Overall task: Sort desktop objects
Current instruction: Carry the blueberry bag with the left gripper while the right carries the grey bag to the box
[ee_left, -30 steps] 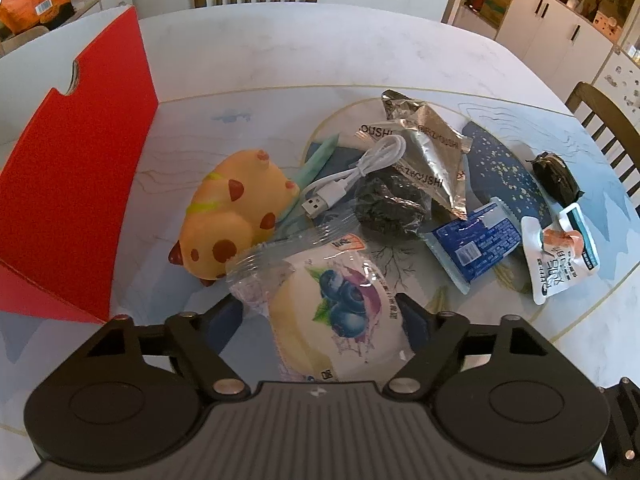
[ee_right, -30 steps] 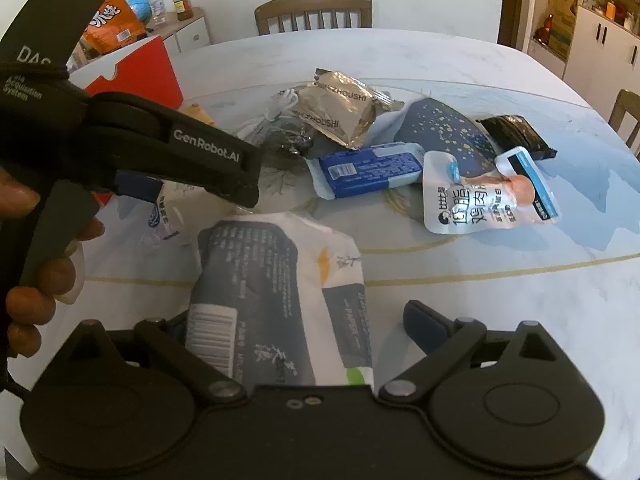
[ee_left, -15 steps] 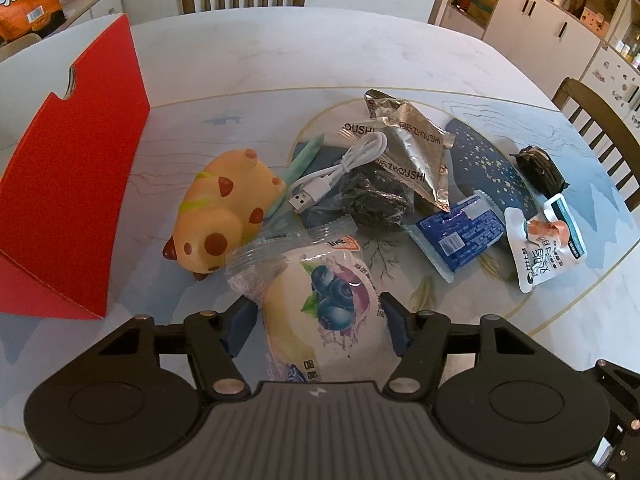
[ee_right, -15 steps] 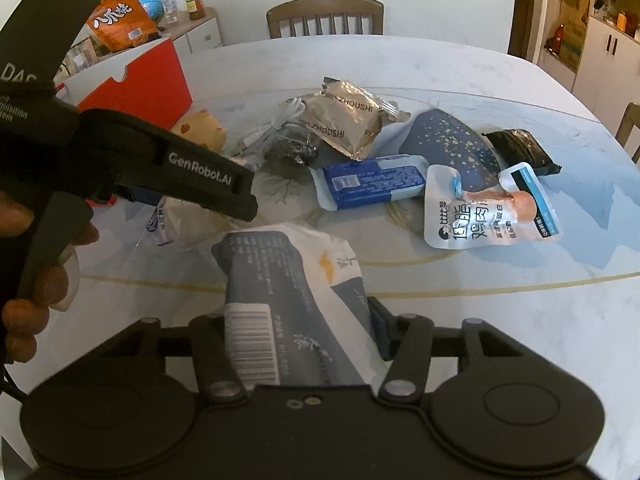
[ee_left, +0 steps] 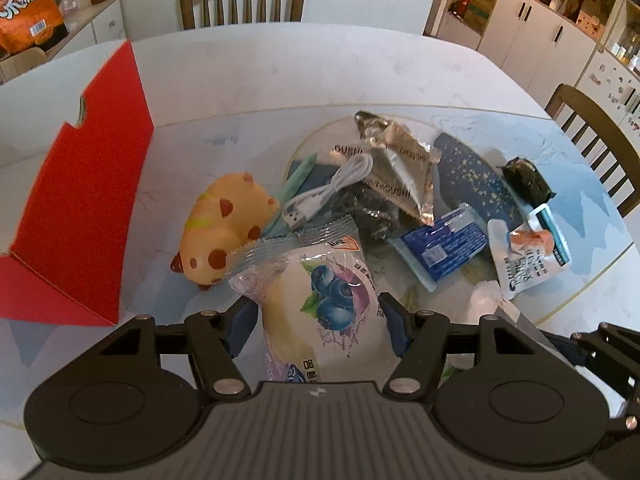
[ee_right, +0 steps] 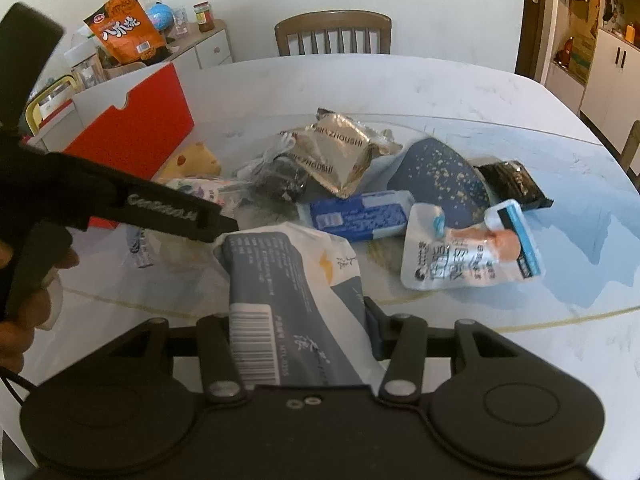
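Observation:
My left gripper (ee_left: 318, 320) is shut on a blueberry snack packet (ee_left: 320, 304) and holds it above the table. My right gripper (ee_right: 296, 332) is shut on a grey and white tissue pack (ee_right: 284, 300), also lifted. Behind lie a yellow spotted toy (ee_left: 224, 232), a white USB cable (ee_left: 328, 192), a silver foil pouch (ee_left: 400, 168), a blue wafer packet (ee_left: 440, 244), a white chicken snack pouch (ee_right: 468, 256) and a small black packet (ee_right: 512, 184). The left gripper's body (ee_right: 120, 204) crosses the right wrist view.
A red and white open box (ee_left: 80, 208) stands at the left of the marble table (ee_left: 320, 68). Wooden chairs (ee_left: 240, 0) stand at the far side and the right. A cabinet with an orange snack bag (ee_right: 124, 32) is at the back left.
Both grippers have closed further on their packets and lifted them. Both views have pulled back and risen a little from the pile.

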`<state>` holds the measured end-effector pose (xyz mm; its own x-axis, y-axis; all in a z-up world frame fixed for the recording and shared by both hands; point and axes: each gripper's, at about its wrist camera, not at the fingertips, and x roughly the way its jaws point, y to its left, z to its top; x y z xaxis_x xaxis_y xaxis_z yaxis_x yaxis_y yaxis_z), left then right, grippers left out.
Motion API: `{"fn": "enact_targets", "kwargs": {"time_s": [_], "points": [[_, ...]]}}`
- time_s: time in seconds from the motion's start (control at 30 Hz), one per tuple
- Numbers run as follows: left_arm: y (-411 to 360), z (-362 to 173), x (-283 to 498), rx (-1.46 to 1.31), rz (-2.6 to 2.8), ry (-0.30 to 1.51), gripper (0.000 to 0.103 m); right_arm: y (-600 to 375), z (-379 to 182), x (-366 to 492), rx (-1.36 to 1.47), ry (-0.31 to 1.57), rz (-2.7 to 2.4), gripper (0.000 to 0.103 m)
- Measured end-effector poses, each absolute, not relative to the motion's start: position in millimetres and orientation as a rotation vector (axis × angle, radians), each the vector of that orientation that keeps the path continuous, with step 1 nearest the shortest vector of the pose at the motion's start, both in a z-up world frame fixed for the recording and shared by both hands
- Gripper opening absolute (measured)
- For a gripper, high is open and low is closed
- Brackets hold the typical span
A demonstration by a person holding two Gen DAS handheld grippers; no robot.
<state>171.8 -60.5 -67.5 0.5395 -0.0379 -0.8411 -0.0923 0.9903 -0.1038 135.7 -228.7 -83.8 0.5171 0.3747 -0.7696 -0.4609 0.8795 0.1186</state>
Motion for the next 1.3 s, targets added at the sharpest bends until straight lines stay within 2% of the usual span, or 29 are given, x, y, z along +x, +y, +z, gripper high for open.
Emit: {"fn": "enact_targets", "kwargs": {"time_s": [0.63,1.3], "points": [[-47.1,-22.7,162.9,-0.208,0.194,0.926,0.065,-241.2,-50.1,191.5,-0.13,0.864,0.642,0.049],[38.7,15.1,118.2,-0.16,0.116,0.862,0.065,-154.5,-10.5,171.9,-0.06,0.834,0.648,0.051]]}}
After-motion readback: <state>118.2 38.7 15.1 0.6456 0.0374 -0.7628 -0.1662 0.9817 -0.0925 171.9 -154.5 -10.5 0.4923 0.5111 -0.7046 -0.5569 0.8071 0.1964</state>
